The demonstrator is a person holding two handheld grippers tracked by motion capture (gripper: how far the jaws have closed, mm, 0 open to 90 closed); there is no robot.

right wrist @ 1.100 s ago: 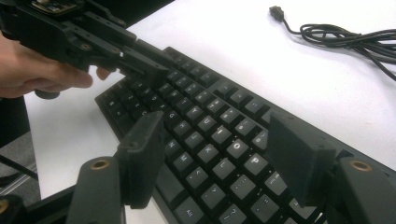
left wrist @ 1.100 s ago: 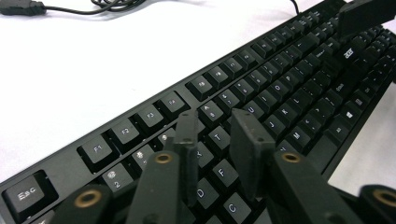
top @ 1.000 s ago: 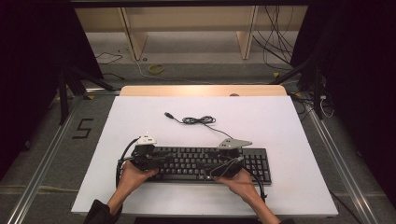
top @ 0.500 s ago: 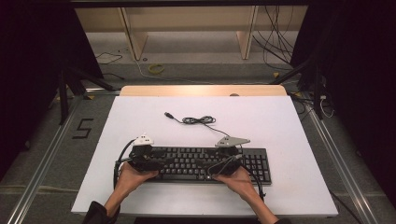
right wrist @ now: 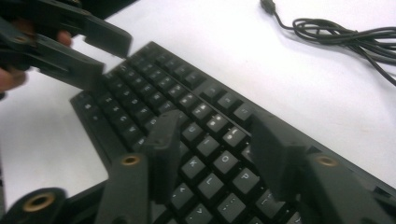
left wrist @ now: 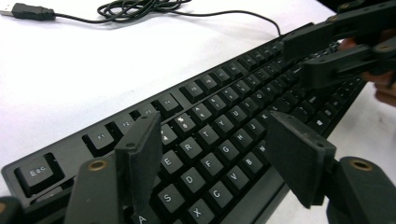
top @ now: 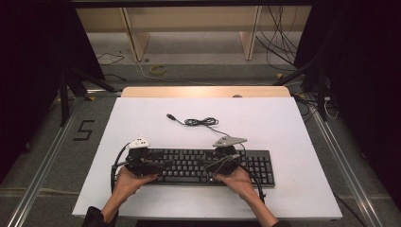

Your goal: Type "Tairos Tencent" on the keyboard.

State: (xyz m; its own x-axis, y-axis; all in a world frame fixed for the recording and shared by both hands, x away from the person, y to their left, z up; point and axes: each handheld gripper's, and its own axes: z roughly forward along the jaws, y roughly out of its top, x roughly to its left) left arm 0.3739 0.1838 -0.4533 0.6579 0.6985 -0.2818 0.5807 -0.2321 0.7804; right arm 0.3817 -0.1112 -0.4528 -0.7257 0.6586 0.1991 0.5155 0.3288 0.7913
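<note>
A black keyboard (top: 189,165) lies near the front of the white table (top: 283,132). Its cable (top: 201,122) is coiled behind it and ends in a USB plug (top: 170,116). My left gripper (top: 163,164) hovers over the keyboard's left end. In the left gripper view its jaws (left wrist: 215,154) stand open above the letter keys (left wrist: 219,149), holding nothing, and they have just been opening. My right gripper (top: 208,166) is over the keys right of the middle. Its jaws (right wrist: 215,149) are open above the keyboard (right wrist: 154,88) with nothing gripped, and have just been closing.
A wooden strip (top: 203,91) runs along the table's far edge, with shelving (top: 189,28) and loose cables on the floor beyond. A "5" (top: 84,130) is marked on the floor at the left. Bare white tabletop surrounds the keyboard.
Both hands have stayed at the keyboard with only slight shifts. The keyboard and its cable lie where they were.
</note>
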